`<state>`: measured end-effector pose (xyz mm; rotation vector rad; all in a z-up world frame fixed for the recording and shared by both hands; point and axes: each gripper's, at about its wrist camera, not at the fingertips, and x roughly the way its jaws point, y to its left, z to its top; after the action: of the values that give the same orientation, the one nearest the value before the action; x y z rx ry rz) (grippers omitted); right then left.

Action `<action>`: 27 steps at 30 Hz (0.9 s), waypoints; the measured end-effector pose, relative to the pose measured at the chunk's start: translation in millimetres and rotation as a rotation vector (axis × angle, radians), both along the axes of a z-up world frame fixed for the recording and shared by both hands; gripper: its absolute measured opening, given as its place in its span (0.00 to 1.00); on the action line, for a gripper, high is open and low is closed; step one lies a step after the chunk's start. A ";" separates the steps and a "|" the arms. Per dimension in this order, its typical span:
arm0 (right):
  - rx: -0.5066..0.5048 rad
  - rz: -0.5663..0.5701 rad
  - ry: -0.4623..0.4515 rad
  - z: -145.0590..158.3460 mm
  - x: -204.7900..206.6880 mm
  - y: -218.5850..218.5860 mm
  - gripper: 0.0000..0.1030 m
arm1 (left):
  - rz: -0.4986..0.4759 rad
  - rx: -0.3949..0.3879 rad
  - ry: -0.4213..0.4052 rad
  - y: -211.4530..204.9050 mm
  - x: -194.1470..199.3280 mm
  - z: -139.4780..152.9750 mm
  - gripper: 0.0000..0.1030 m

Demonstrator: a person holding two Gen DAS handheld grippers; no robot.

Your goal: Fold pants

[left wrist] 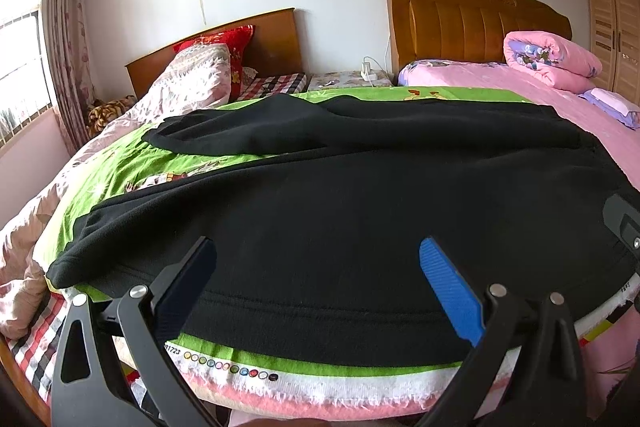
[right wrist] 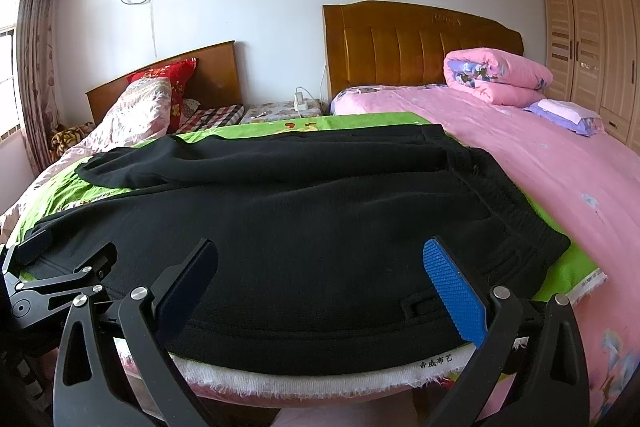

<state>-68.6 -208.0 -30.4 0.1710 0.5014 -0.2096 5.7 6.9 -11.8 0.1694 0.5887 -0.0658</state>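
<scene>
Pants (left wrist: 340,211), black, seemingly fleecy, on green cloth (left wrist: 120,167)

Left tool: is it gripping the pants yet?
No. The left tool hangs open above the pants, both fingers apart and clamping no cloth.
</scene>
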 end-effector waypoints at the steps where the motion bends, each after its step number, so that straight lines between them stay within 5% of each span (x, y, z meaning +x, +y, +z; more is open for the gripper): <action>1: 0.002 0.000 0.001 -0.2 0.1 -0.4 0.96 | -0.001 0.000 0.003 -0.1 0.2 -0.1 0.99; 27: 0.022 0.006 0.022 -3.8 1.4 -0.7 0.96 | 0.001 -0.004 0.024 1.9 1.2 -5.0 0.99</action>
<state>-67.2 -208.6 -34.3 0.1884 0.5266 -0.2009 6.9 8.8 -16.8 0.1647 0.6129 -0.0678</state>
